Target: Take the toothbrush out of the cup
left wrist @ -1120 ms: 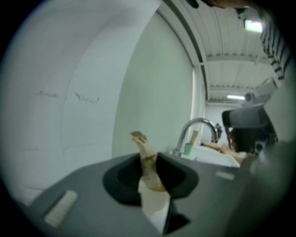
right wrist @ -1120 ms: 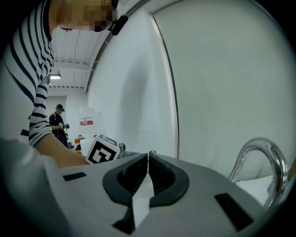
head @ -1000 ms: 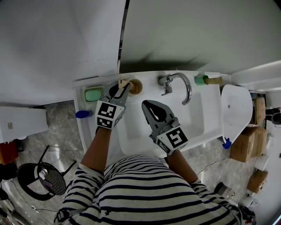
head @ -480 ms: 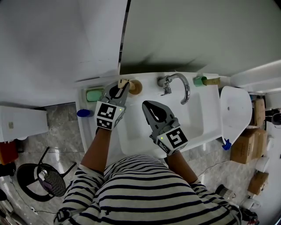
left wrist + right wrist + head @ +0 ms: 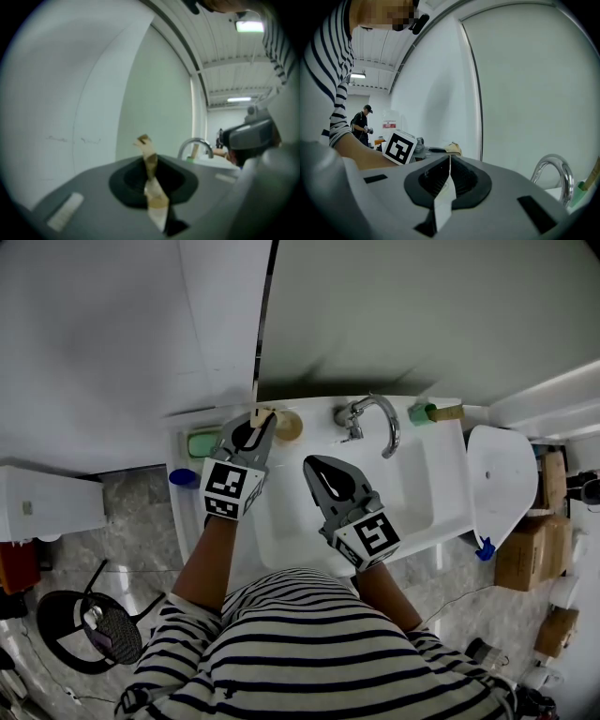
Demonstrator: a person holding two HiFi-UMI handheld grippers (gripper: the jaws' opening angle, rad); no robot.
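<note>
At the sink's (image 5: 417,488) back-left corner, left gripper (image 5: 260,425) has just clamped onto the toothbrush (image 5: 262,414), just left of the cup (image 5: 290,426). Right gripper (image 5: 313,464) closed, empty, over the basin.

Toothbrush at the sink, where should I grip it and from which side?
Its slim handle, approached level across the basin. The toothbrush stands near upright, so side-closing jaws pinch it. The left gripper's jaws have just been closing and clamp it there.
</note>
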